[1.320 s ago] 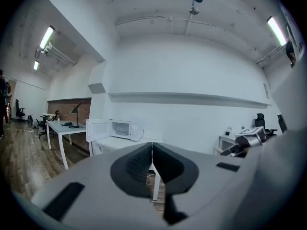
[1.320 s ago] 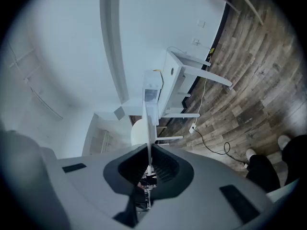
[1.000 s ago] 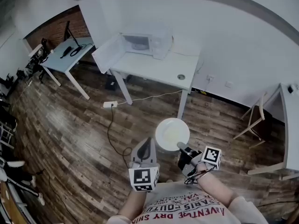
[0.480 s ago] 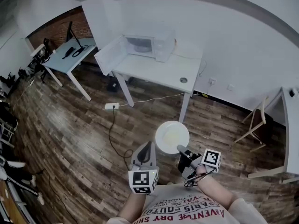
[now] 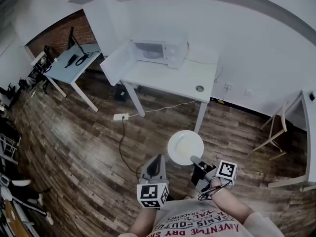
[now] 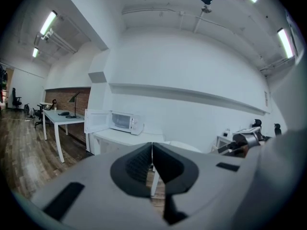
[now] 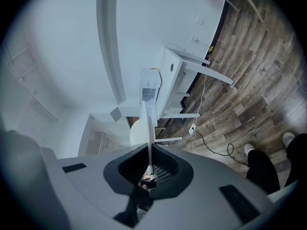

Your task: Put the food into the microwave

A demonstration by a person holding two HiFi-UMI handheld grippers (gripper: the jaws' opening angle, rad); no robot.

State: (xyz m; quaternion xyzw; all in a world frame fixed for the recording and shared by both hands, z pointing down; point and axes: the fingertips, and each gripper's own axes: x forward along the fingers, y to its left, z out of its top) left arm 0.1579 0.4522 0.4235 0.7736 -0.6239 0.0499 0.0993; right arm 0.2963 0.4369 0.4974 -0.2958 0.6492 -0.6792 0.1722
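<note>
Near the person, right gripper (image 5: 193, 158) clamps the white plate (image 5: 184, 146) by its rim; contents look indistinct. Left gripper (image 5: 157, 158) sits closed, empty.

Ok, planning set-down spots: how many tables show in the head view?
3: the white table under the open white microwave, a pale table by the brick wall, a white table cut off at right. Others may be hidden.

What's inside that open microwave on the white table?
The microwave stands with its door open; the cavity looks pale and bare, though it is too distant to be sure. The plate is outside, clamped in the right gripper.
</note>
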